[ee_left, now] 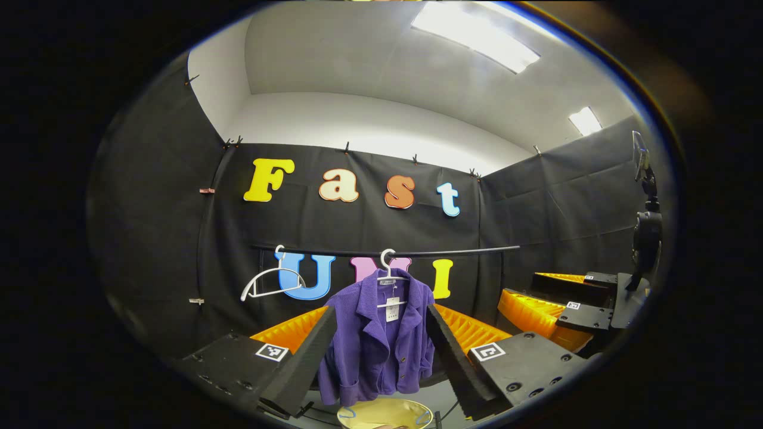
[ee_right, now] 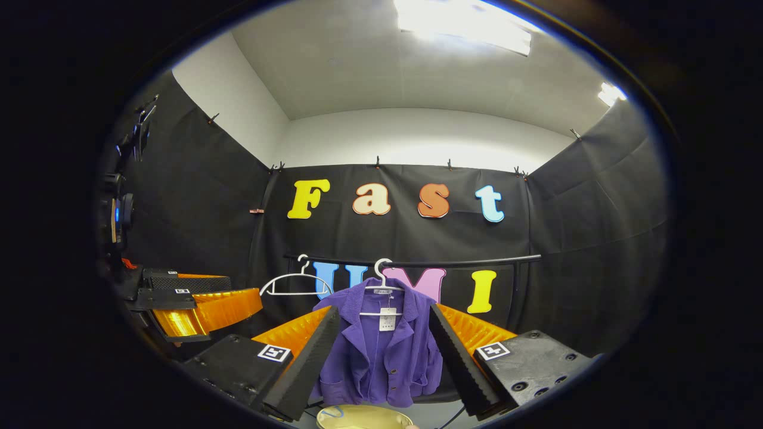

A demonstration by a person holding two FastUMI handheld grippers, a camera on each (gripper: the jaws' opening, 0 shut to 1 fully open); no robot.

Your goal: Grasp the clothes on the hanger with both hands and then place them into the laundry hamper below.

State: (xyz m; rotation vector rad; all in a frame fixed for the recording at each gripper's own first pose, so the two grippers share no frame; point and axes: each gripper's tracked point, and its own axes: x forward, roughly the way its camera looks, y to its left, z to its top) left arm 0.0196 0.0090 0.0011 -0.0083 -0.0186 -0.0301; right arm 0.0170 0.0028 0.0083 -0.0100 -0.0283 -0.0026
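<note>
Purple jacket (ee_left: 381,339) hanging on white hanger (ee_left: 390,275) from rail (ee_left: 381,252), hamper (ee_left: 384,414) right below for drop. Left gripper (ee_left: 381,351) & right gripper (ee_right: 384,351) both spread wide, empty, jacket framed btwn fingers, well short of it.

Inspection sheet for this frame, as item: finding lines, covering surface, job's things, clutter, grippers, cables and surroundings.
Surface: grey floor below the rail.
Job's things: purple jacket hanging on a white hanger from the black rail; yellow hamper beneath it.
Clutter: spare empty hanger on the rail.
Grippers: left gripper and right gripper open, short of the jacket.
Cables: thin dark cable on the floor.
Surroundings: black cloth walls, ceiling lights.
</note>
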